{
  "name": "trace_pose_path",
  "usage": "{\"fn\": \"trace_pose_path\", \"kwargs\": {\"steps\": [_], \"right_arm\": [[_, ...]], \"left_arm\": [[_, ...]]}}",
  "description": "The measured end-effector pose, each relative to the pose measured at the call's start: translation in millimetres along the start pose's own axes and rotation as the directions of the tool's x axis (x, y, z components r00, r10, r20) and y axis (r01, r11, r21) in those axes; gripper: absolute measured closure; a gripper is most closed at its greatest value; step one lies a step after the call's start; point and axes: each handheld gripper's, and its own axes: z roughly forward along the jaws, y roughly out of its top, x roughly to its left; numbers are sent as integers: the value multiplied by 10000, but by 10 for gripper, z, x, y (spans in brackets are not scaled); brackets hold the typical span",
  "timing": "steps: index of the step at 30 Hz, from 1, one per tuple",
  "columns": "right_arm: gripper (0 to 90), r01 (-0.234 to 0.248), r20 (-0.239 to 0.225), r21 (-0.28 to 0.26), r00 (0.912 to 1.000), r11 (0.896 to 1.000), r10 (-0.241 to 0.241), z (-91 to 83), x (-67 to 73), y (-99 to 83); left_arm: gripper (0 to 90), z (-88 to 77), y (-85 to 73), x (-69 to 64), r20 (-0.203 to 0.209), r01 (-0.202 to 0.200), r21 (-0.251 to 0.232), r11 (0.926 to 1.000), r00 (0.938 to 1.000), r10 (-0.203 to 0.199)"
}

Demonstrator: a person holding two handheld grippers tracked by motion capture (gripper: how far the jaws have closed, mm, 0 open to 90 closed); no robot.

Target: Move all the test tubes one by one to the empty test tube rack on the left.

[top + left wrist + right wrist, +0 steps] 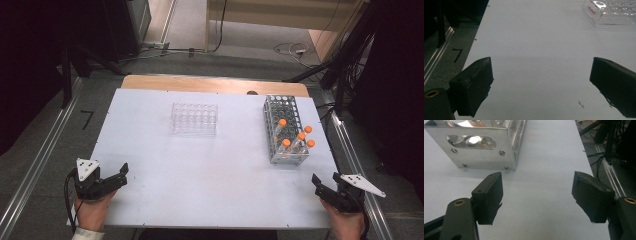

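On the right side of the white table [200, 190], the metal rack [285, 131] is sitting with five orange-capped tubes [296, 136] standing in its near end, caps poking up above the top plate; in the right gripper view its shiny end wall [479, 147] is showing just ahead of the jaws, off to their left, not touching them; the right gripper [326, 184] is hovering near the table's front right corner, held in the person's right hand [345, 222], jaws standing wide apart with nothing but bare tabletop between them; over at the front left corner the left gripper [120, 175] is being held in the left hand [92, 212], jaws also spread wide and gripping nothing; further out, a clear plastic rack [194, 119] is sitting toward the middle-back of the table, well apart from the metal one, and its corner [609, 12] is peeking into the left gripper view at the upper right; cables are lying on the floor beyond the table
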Motion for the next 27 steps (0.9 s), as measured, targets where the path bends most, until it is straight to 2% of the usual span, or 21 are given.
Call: {"fn": "trace_pose_path", "kwargs": {"steps": [13, 27], "right_arm": [[241, 82, -209, -239, 9997, 9997, -87, -45, 70, 39], [240, 213, -395, -232, 9990, 9995, -222, -25, 122, 59]], "left_arm": [[53, 10, 8, -11, 48, -33, -40, 10000, 10000, 33], [59, 25, 4, -23, 138, -117, 30, 9999, 9998, 117]]}}
